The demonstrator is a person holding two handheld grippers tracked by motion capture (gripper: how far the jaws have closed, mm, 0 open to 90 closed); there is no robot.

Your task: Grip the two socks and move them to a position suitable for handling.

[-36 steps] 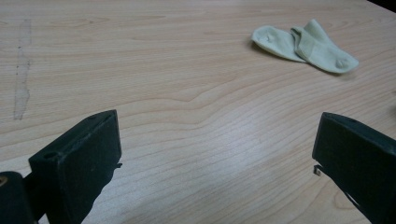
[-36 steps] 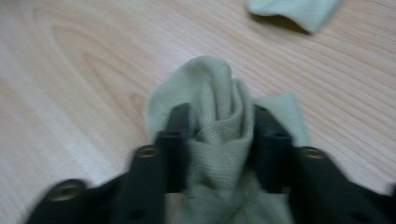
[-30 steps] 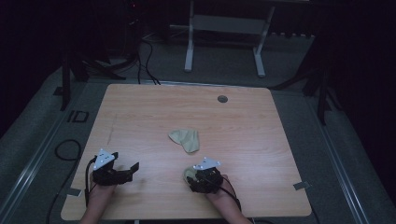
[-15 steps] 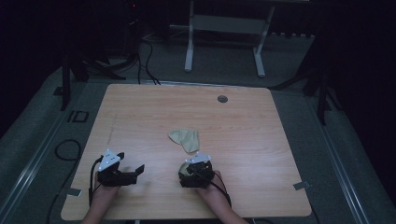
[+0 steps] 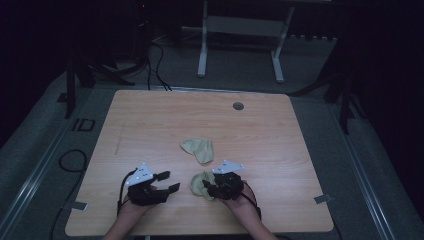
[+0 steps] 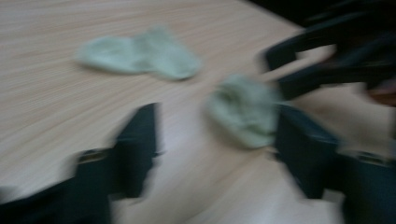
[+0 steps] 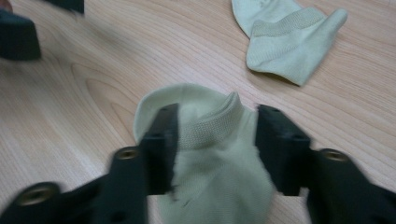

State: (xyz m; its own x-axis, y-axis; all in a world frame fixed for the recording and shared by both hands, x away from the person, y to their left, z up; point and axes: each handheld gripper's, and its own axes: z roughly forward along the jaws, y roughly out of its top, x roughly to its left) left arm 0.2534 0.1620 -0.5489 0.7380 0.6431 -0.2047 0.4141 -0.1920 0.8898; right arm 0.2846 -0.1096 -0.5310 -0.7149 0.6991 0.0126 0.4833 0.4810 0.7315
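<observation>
Straddling sock point(image 7: 215, 154), right claw point(image 7: 217, 140), table point(image 5: 150, 120)

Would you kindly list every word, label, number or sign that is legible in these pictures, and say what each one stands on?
"ID": large dark letters on the grey floor, just left of the table.
Nothing legible on the grey plates of the left gripper or right gripper.
Neither the sock by the right gripper nor the other sock bears any print.
</observation>
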